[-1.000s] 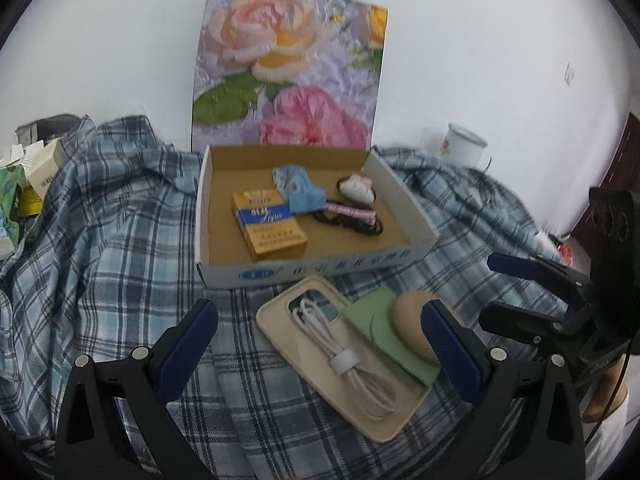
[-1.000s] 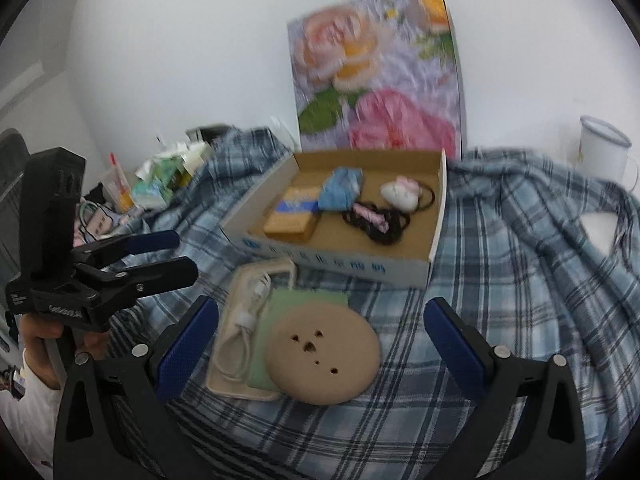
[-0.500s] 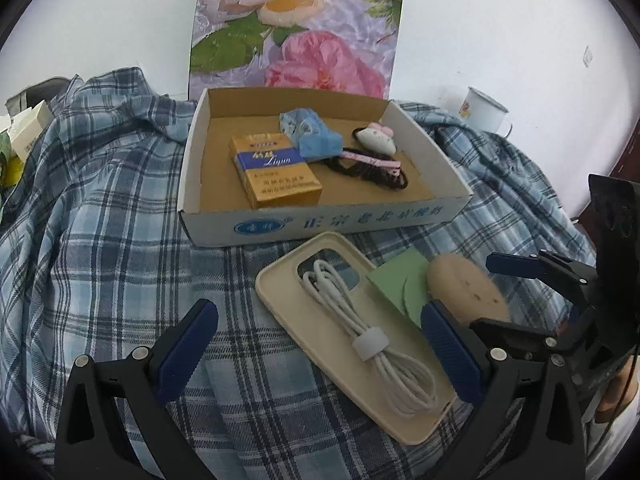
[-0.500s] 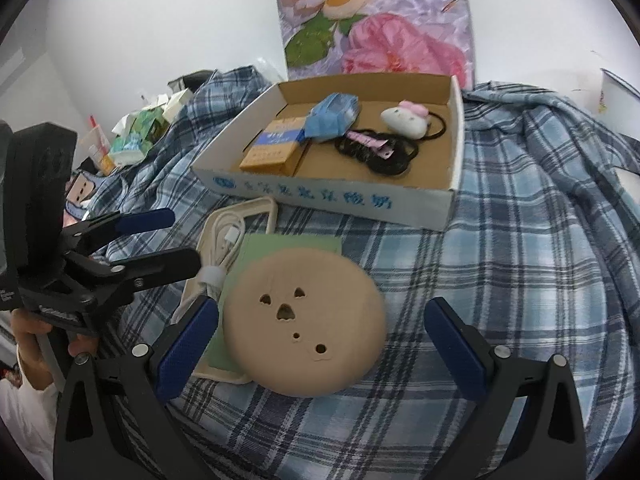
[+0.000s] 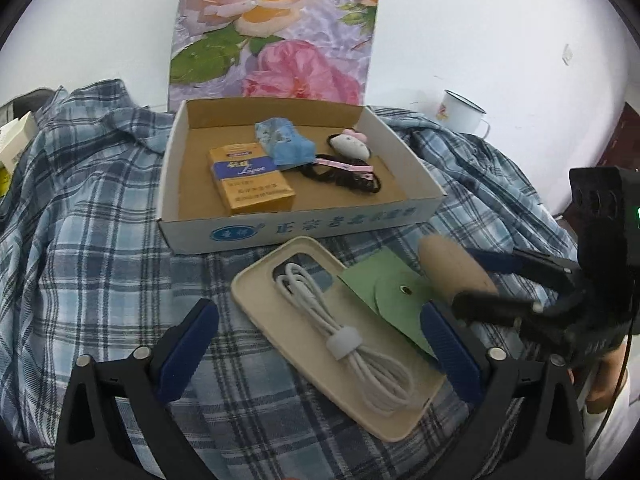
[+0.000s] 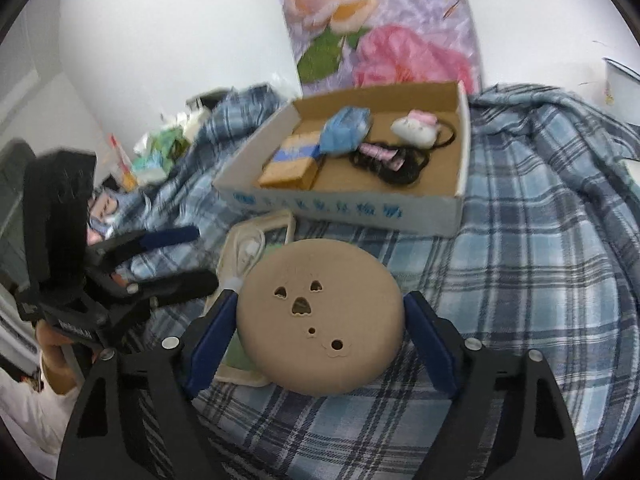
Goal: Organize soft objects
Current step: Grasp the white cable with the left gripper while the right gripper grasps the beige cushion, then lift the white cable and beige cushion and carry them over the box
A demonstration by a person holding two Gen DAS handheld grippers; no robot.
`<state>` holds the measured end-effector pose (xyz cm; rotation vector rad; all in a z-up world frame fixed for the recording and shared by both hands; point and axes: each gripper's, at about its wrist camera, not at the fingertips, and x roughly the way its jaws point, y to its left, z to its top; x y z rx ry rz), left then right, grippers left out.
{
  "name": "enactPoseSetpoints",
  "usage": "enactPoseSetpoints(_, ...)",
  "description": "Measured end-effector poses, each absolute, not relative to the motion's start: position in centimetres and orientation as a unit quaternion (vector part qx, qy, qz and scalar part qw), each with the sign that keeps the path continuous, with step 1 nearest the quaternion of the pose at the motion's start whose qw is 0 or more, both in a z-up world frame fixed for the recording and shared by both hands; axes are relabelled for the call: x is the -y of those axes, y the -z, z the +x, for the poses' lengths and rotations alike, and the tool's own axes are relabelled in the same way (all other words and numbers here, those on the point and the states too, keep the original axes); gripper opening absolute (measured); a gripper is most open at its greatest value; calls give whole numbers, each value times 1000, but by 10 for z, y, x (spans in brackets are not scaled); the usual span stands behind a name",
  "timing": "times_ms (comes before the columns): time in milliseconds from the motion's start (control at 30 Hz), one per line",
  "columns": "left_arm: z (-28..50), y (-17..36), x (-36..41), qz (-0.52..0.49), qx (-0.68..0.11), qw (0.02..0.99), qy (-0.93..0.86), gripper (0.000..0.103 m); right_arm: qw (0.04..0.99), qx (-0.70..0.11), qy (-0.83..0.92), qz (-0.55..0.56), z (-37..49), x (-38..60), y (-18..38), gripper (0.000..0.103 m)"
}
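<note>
A round tan soft pad [image 6: 320, 316] with small cut-out holes lies on the plaid cloth, partly over a green card [image 5: 384, 292] and a cream phone case [image 5: 320, 328] that holds a coiled white cable [image 5: 352, 344]. My right gripper [image 6: 320, 336] is open with its blue pads on either side of the tan pad [image 5: 452, 272], close to its edges. My left gripper [image 5: 320, 352] is open above the phone case, holding nothing. It shows in the right wrist view [image 6: 176, 256] at the left.
A shallow cardboard box [image 5: 304, 228] behind holds a yellow packet [image 5: 250, 178], a blue cloth bundle [image 5: 284, 144], a white plush hair tie [image 5: 352, 144] and black hair bands [image 5: 344, 176]. A floral board [image 5: 276, 32] leans on the wall. A white mug [image 5: 464, 116] stands at the right. Clutter [image 6: 156, 152] lies at the left.
Both grippers have moved forward and lower. The right gripper's pads now flank the tan pad, and its jaws have narrowed. The left gripper is closer to the phone case.
</note>
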<state>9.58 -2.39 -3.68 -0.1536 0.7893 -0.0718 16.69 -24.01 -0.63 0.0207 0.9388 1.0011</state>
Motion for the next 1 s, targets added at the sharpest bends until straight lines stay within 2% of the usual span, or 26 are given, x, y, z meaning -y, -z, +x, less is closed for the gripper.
enactPoseSetpoints(33, 96, 37, 25, -74, -386, 919, 37, 70, 777, -431, -459, 15, 168, 243, 5, 82)
enactPoseSetpoints(167, 100, 44, 26, -79, -404, 910, 45, 45, 778, -433, -456, 16, 169, 242, 5, 82)
enactPoseSetpoints(567, 102, 55, 40, -55, -441, 894, 60, 40, 778, -434, -454, 11, 169, 240, 6, 82)
enactPoseSetpoints(600, 102, 55, 40, -56, -440, 894, 62, 37, 778, -435, -454, 12, 169, 240, 6, 82)
enactPoseSetpoints(633, 102, 55, 40, -58, -439, 894, 65, 26, 778, -435, -454, 12, 169, 240, 6, 82)
enactPoseSetpoints(667, 102, 55, 39, -63, -438, 894, 73, 23, 778, -435, -453, 12, 169, 240, 6, 82)
enactPoseSetpoints(1000, 97, 48, 39, -67, -419, 901, 91, 21, 783, -423, -455, 13, 169, 243, 2, 82)
